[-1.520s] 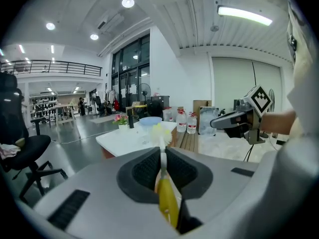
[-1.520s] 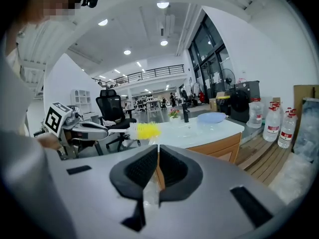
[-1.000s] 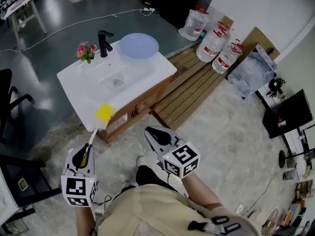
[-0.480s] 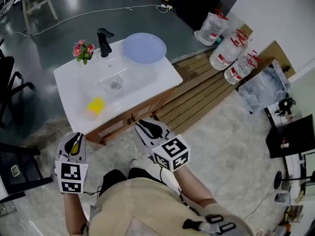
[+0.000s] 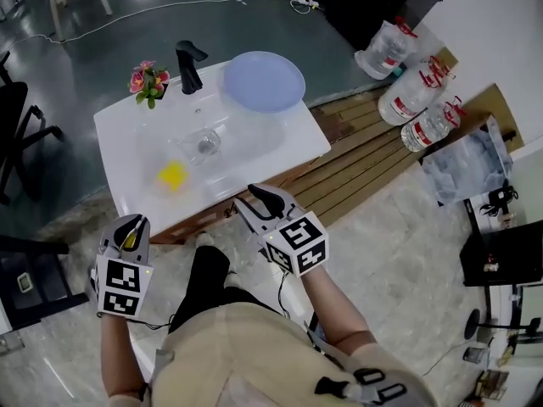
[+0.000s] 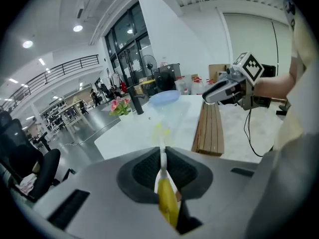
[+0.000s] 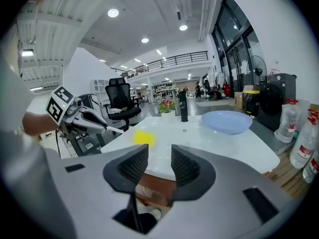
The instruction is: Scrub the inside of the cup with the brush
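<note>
Jaws of right gripper (image 7: 159,166) just opening, empty.
Left gripper (image 5: 131,227), clenched on brush (image 5: 172,175), brought it over sink (image 5: 254,147) at one o'clock; right seems readying to grasp.

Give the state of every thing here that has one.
Brush: handle gripped, yellow head over the sink.
Left tongs: shut on the brush.
Right tongs: open, empty, jaws have just been opening.
Faucet: no water seen running.
Blue bowl: upright, empty.
</note>
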Action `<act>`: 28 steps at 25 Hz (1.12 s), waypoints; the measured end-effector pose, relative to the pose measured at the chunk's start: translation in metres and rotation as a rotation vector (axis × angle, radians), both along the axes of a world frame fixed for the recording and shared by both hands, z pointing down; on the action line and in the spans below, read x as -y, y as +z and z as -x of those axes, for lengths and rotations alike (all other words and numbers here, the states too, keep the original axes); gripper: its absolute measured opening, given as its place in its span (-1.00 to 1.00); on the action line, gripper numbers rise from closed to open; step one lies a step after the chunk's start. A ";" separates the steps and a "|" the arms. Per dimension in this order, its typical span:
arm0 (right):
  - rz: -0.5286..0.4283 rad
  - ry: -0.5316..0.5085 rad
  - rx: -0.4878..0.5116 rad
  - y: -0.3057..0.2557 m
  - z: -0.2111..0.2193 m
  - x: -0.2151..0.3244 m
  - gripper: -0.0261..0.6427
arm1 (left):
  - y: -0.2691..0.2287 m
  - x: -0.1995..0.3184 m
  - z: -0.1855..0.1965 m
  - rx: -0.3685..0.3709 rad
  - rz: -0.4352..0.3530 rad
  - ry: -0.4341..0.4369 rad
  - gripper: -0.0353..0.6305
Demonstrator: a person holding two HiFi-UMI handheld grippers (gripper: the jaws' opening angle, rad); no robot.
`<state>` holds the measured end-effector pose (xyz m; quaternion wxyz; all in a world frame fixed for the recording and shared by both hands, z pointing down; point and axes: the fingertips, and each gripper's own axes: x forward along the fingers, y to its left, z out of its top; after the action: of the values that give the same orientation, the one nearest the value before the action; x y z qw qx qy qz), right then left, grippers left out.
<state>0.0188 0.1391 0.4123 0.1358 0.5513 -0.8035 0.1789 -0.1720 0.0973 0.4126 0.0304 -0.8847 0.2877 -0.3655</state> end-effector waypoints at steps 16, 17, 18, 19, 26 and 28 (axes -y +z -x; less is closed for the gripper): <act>0.087 -0.110 -0.112 0.012 -0.005 0.139 -0.47 | 0.044 0.079 -0.022 0.027 0.197 0.045 -0.76; 0.098 -0.116 -0.110 0.015 -0.004 0.146 -0.46 | 0.046 0.081 -0.023 0.027 0.208 0.043 -0.76; 0.111 -0.122 -0.109 0.020 -0.004 0.152 -0.46 | 0.049 0.083 -0.023 0.026 0.219 0.041 -0.76; 0.127 -0.128 -0.109 0.025 -0.003 0.158 -0.46 | 0.052 0.085 -0.023 0.028 0.230 0.041 -0.76; 0.246 -0.169 -0.164 0.064 -0.004 0.191 -0.31 | 0.062 0.103 -0.027 0.010 0.276 0.064 -0.76; 0.274 -0.197 -0.191 0.073 -0.003 0.192 -0.28 | 0.063 0.103 -0.028 0.009 0.289 0.071 -0.76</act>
<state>0.0214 -0.0532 0.4855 0.3022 0.4606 -0.8052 0.2195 -0.1444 -0.0060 0.4757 -0.0829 -0.8878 0.2003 -0.4059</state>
